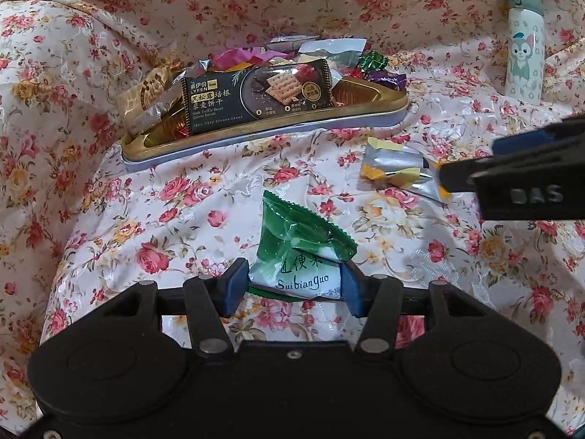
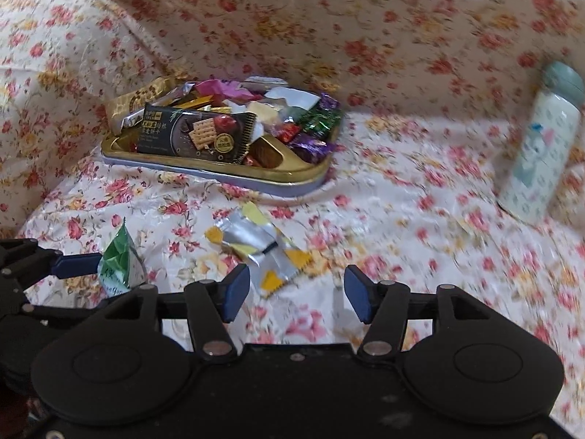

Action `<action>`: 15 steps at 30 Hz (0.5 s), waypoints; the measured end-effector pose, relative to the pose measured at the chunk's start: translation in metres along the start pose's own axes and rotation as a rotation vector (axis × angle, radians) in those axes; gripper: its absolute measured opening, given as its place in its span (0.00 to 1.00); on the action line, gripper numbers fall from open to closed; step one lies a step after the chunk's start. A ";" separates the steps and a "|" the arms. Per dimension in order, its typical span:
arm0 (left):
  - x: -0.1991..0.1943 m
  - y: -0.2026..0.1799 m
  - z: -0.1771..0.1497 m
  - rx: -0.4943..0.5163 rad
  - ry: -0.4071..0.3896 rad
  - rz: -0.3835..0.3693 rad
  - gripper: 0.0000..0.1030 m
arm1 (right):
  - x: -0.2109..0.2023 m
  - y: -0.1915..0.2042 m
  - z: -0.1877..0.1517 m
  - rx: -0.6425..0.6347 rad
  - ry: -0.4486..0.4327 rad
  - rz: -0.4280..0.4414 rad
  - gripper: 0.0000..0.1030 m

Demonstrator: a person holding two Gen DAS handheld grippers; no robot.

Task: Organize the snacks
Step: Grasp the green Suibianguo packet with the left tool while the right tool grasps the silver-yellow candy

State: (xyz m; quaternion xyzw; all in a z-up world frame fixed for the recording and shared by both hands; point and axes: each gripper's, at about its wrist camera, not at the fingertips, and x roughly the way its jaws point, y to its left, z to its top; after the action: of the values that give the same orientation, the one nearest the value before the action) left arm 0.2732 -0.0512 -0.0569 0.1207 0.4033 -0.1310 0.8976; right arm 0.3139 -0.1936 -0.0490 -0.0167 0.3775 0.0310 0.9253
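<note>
While our left gripper clamps the green snack packet, our right gripper hangs open, empty. The silver-yellow packet lies just ahead; the gold tray sits beyond.

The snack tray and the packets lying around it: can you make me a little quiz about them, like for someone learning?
1. True or false: the left gripper is shut on the green and white packet.
2. Which snack lies loose on the floral cloth in front of the right gripper? A) the silver and yellow packet B) the black cracker packet C) a purple candy
3. What stands upright at the far right, away from the gold tray?

Key:
1. True; its fingers press on the packet's sides.
2. A; the other two are in the tray.
3. The white bottle with the cartoon cat.
</note>
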 end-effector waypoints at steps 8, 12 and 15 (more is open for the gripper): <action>0.001 0.001 0.002 -0.007 0.011 -0.006 0.56 | 0.026 0.014 0.011 -0.121 -0.006 0.037 0.70; 0.001 0.002 0.002 -0.012 0.014 -0.008 0.56 | 0.039 0.015 0.012 -0.154 0.002 0.053 0.70; 0.001 0.002 0.002 -0.017 0.018 -0.008 0.56 | 0.046 0.011 0.013 -0.150 0.007 0.067 0.70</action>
State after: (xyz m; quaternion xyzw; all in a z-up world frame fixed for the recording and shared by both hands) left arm 0.2758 -0.0501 -0.0563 0.1127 0.4127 -0.1301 0.8944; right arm 0.3554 -0.1794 -0.0720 -0.0732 0.3776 0.0901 0.9186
